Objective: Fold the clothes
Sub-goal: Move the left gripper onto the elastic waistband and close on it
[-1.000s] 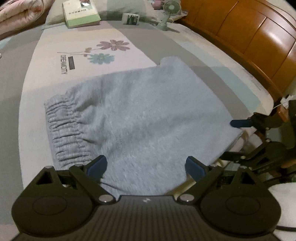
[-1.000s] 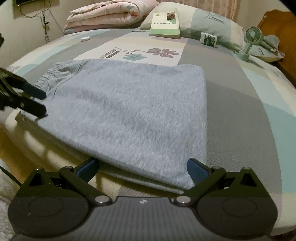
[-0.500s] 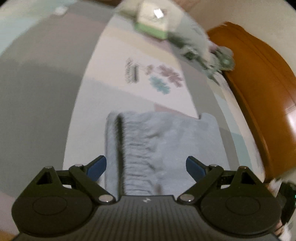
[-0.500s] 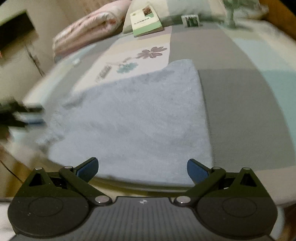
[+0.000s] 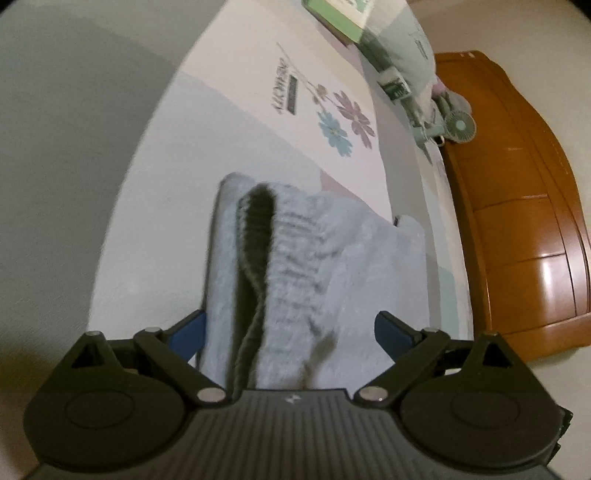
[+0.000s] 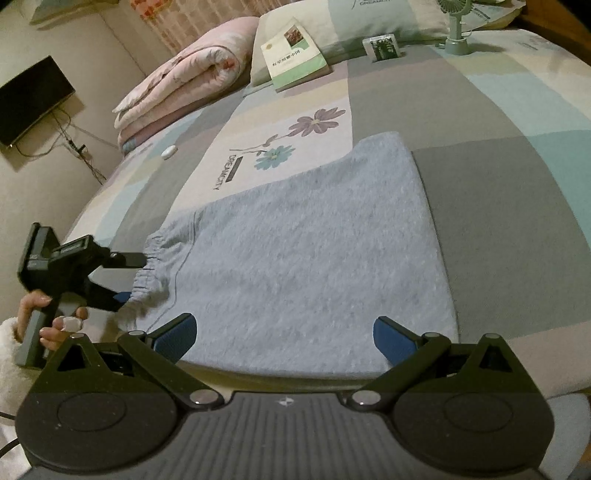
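My left gripper [image 5: 290, 330] is spread wide around the elastic waistband [image 5: 291, 254] of the grey shorts [image 6: 314, 266], nothing pinched. My right gripper [image 6: 283, 332] is spread too, hovering at the shorts' near hem. Shorts lie flat at the bed's [image 6: 517, 155] near edge.

Garment [image 6: 306, 258]: your folded piece is pale heathered blue-grey all over.
Bedsheet [image 6: 480, 122]: patchwork blocks of grey, cream, pale teal and lilac, printed with one purple and one blue flower.
Book [image 6: 295, 51]: white cover with a green band.
Quilt [image 6: 184, 85]: pink, with a faint floral print.
Fan [image 6: 456, 22]: pale green.
Headboard [image 5: 524, 229]: glossy orange-brown wood.
Your grippers: black bodies with blue pads [image 6: 391, 338].
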Demonstrator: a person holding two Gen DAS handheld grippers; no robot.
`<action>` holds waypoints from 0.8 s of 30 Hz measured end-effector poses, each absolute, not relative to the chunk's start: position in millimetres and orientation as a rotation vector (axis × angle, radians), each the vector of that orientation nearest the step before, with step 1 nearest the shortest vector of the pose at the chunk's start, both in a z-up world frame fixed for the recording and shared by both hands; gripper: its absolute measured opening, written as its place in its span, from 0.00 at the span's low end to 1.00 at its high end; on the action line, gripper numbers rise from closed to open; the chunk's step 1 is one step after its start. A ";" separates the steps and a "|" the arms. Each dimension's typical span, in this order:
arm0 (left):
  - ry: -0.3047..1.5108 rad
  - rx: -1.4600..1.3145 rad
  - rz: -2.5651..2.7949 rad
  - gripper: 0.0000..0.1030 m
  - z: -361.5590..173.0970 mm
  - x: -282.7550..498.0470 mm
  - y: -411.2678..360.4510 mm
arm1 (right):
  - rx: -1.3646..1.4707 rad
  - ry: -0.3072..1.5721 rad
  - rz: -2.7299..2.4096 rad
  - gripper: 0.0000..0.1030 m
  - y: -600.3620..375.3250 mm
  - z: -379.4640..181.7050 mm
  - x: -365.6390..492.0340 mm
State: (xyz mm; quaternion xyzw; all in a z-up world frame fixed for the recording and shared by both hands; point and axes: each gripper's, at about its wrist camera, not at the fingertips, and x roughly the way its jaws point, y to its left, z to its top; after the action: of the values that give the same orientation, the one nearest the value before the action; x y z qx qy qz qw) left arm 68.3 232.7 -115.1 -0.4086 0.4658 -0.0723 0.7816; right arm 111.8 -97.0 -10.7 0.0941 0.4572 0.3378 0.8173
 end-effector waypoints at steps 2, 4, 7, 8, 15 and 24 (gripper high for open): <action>1.009 -0.866 -0.180 0.93 -115.7 79.9 231.1 | 0.213 0.974 0.723 1.00 -98.3 -10.5 111.5; 1.005 -0.860 -0.212 0.97 -117.1 91.8 230.2 | 0.212 0.969 0.713 1.00 -98.3 -9.4 111.4; 1.000 -0.844 -0.256 0.98 -118.5 96.0 228.5 | 0.219 0.961 0.704 1.00 -99.1 -8.3 111.9; 1.003 -0.854 -0.268 0.98 -119.3 91.8 229.3 | 0.226 0.955 0.704 1.00 -99.9 -8.0 112.0; 1.028 -0.950 -0.373 0.98 -128.9 58.3 232.6 | 0.235 0.940 0.709 1.00 -102.6 -7.0 108.9; 1.030 -0.933 -0.425 0.98 -133.5 99.1 231.1 | 0.236 0.937 0.720 1.00 -99.5 -6.4 110.5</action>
State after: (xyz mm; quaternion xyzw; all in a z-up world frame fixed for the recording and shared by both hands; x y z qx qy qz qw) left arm 99.1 231.1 -133.5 -0.4267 0.4709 -0.1944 0.7473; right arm 110.5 -99.5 -6.4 0.1112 0.4407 0.3386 0.8239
